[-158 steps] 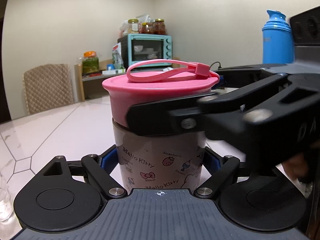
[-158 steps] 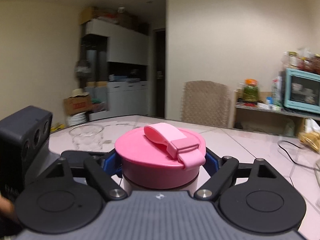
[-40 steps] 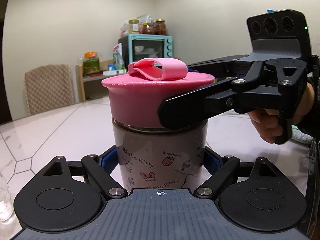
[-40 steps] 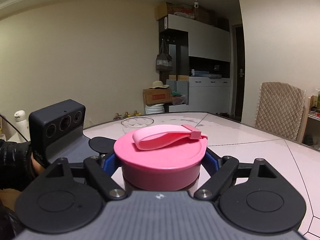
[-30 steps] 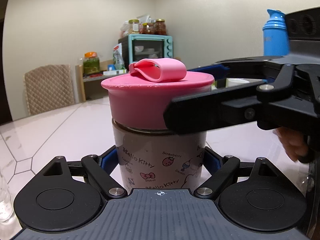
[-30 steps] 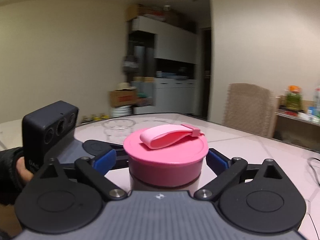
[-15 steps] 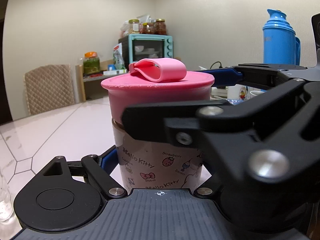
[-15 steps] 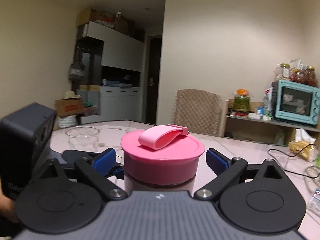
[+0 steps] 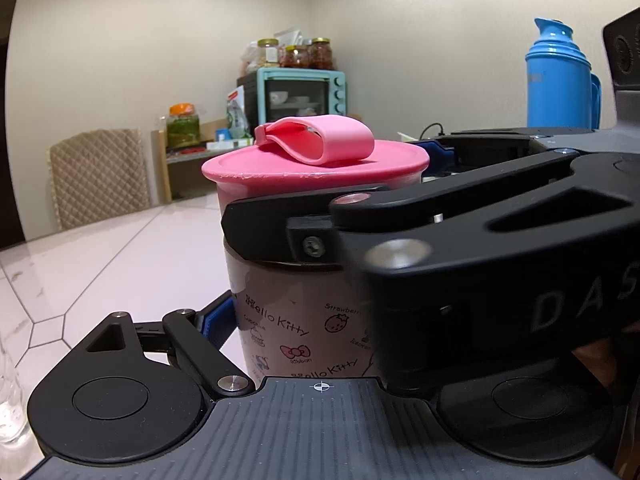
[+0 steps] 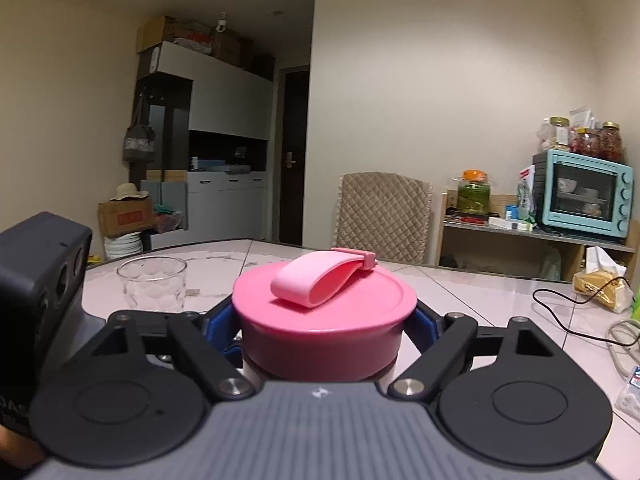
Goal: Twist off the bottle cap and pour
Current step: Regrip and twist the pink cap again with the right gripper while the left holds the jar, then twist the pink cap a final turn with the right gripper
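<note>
A Hello Kitty bottle [image 9: 304, 320] with a wide pink cap [image 9: 316, 172] and a pink strap loop [image 10: 320, 280] stands upright on the white table [image 9: 120, 264]. My left gripper [image 9: 304, 332] is shut on the bottle's body, low down. My right gripper [image 10: 324, 324] is shut on the pink cap [image 10: 324, 320], its blue pads [image 10: 218, 324] pressed on both sides. In the left wrist view the right gripper's black finger [image 9: 304, 236] crosses in front of the cap and hides the right half of the bottle.
An empty clear glass [image 10: 152, 284] stands on the table to the left beyond the bottle. A blue thermos [image 9: 560, 80] stands at the right. A black cable [image 10: 568, 312], a tissue pack [image 10: 600, 284], a chair [image 10: 380, 216] and a teal oven [image 10: 584, 200] lie behind.
The right gripper opened, swung back around the cap, and has now shut on it again. The bottle and left gripper have stayed still.
</note>
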Demonstrator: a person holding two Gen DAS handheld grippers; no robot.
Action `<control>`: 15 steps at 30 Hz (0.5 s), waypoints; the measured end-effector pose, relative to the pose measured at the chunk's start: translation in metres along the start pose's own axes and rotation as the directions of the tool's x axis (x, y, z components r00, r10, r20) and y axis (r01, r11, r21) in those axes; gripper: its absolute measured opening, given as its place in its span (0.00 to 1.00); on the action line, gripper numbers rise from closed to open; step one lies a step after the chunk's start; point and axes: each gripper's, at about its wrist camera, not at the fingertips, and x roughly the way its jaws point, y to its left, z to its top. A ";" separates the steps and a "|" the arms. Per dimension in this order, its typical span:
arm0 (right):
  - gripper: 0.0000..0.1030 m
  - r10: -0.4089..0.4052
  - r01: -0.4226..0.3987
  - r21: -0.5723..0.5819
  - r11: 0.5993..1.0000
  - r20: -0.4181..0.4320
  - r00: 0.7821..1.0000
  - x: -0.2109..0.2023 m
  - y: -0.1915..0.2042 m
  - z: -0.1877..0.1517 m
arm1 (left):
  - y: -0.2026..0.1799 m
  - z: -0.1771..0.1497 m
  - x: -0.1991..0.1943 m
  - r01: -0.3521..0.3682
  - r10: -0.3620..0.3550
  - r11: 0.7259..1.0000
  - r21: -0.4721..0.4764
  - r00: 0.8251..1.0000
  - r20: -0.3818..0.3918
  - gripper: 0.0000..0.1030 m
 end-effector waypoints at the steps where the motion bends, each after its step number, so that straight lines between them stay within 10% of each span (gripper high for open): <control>1: 0.83 0.019 -0.019 -0.007 1.000 -0.002 1.000 0.000 -0.003 0.000 | 0.000 0.000 0.000 0.000 0.000 1.000 0.000 1.000 0.000 0.87; 8: 0.83 0.347 -0.348 -0.048 0.936 -0.021 0.938 0.007 -0.061 0.002 | 0.000 -0.001 0.000 -0.003 0.003 1.000 0.003 1.000 0.000 0.87; 15: 0.83 0.499 -0.502 -0.099 0.859 -0.053 0.865 0.014 -0.086 0.010 | 0.005 -0.001 0.000 -0.001 0.001 1.000 -0.002 1.000 0.000 0.87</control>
